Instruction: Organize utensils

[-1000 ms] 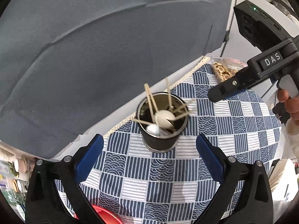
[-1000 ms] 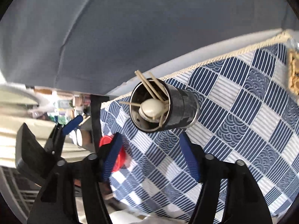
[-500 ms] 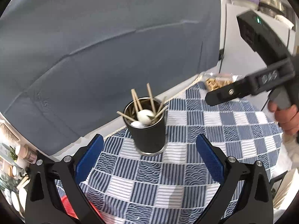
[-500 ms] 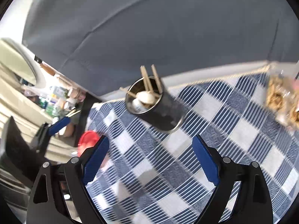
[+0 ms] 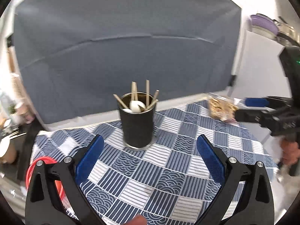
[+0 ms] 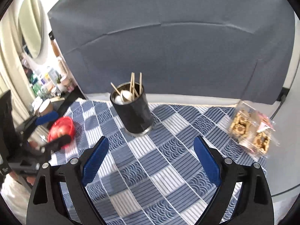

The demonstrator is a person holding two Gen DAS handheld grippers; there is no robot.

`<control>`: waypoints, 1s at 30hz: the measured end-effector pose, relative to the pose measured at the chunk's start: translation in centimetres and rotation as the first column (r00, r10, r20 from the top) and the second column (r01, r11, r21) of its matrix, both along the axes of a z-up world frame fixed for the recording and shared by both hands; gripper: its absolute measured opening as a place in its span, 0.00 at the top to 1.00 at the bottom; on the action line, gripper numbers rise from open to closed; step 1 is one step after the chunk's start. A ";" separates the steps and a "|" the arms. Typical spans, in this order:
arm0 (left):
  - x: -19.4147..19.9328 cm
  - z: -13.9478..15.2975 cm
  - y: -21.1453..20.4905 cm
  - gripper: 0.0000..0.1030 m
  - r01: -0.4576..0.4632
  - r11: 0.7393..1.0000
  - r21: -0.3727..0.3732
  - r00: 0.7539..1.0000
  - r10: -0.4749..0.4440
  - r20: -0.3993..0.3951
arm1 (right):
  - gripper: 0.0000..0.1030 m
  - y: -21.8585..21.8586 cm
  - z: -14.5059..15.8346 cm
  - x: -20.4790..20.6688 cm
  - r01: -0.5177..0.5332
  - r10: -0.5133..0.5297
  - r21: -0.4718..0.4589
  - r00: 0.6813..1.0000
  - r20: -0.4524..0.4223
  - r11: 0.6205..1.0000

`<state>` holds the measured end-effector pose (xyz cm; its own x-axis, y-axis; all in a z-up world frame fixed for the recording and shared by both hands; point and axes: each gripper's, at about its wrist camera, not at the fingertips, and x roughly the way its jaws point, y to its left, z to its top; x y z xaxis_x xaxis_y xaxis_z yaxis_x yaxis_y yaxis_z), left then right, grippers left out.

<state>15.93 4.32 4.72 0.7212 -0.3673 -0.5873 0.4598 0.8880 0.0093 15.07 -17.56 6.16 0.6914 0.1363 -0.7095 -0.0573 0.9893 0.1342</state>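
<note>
A black cylindrical holder (image 5: pixel 137 127) (image 6: pixel 136 114) stands upright on the blue-and-white checked tablecloth (image 5: pixel 168 178). Several wooden chopsticks (image 5: pixel 147 91) (image 6: pixel 140 82) and two white spoons (image 5: pixel 136 106) (image 6: pixel 126 95) stick out of it. My left gripper (image 5: pixel 150 157) is open, short of the holder, with nothing between its blue pads. My right gripper (image 6: pixel 151 161) is open just as wide and also empty, a little in front of the holder. Each gripper shows in the other's view: the right one (image 5: pixel 249 108) at the right edge, the left one (image 6: pixel 62 126) at the left edge.
A red bowl (image 5: pixel 37 166) (image 6: pixel 70 124) sits at the table's left edge. A clear packet of biscuits (image 5: pixel 221 106) (image 6: pixel 251 131) lies at the back right. A grey panel (image 5: pixel 131 46) rises behind the table. Cluttered shelves stand off to the left.
Both grippers have drawn back from the holder and tilted up, so it looks smaller and more upright. The right jaws have spread wider. The holder itself has stayed put.
</note>
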 end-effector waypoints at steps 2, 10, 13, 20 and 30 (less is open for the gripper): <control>-1.1 -0.5 -0.4 0.06 -0.039 0.999 0.019 0.999 0.039 0.011 | 0.15 0.1 -0.2 -1.7 -0.010 0.011 -0.052 1.000 0.016 0.999; -6.2 -2.7 -1.3 0.06 -0.127 0.992 0.023 0.990 0.128 -0.056 | 0.11 0.2 -2.6 -8.1 -0.027 0.027 -0.121 1.000 -0.005 0.992; -8.3 -3.2 -1.1 0.06 -0.176 0.984 0.030 0.981 0.178 -0.083 | 0.08 -0.1 -3.0 -10.1 -0.016 0.015 -0.099 1.000 -0.017 0.995; -12.8 -4.0 -1.2 0.06 -0.229 0.972 0.061 0.963 0.235 -0.132 | 0.08 -0.8 -3.8 -13.7 -0.025 0.025 -0.003 0.999 -0.048 1.000; -16.1 -4.3 -1.3 0.06 -0.255 0.966 0.043 0.953 0.259 -0.160 | 0.08 -0.3 -5.5 -17.1 0.020 -0.022 -0.050 0.999 -0.047 0.999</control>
<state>-0.12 3.07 0.42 0.6836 -0.1681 -0.7103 0.2131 0.9767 -0.0262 -2.01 -17.85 0.70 0.6592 0.0862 -0.7470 -0.0310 0.9957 0.0876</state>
